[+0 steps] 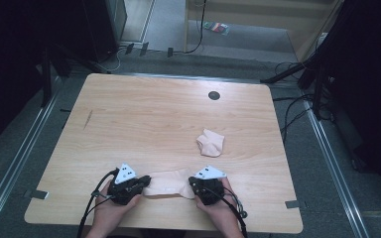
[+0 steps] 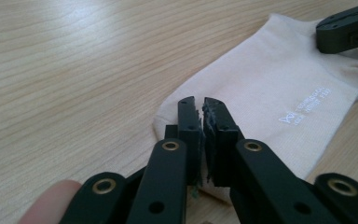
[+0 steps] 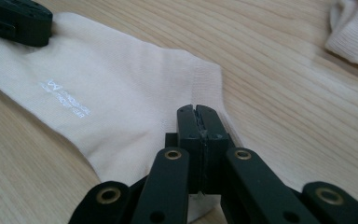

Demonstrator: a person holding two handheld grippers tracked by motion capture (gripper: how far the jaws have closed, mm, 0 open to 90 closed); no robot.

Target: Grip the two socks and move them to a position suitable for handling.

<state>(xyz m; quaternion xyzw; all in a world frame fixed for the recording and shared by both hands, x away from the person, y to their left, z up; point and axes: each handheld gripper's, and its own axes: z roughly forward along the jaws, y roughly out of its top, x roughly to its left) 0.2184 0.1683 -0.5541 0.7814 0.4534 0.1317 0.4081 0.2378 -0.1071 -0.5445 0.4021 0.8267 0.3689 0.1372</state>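
We've got the left claw [image 1: 143,183] and right claw [image 1: 190,184] each clamped on an end of the flat sock [image 1: 166,182], near the tabletop's [image 1: 144,119] front edge.

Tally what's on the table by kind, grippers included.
Socks: 2, the flat sock held at both ends and the crumpled sock farther out.
Grippers: 2, the left gripper and the right gripper.
Total: 4

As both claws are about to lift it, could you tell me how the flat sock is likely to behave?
The flat sock will probably sag between the left claw and right claw, being thin knit. It looks light. Its ribbed weave likely resists slipping on the wooden table.
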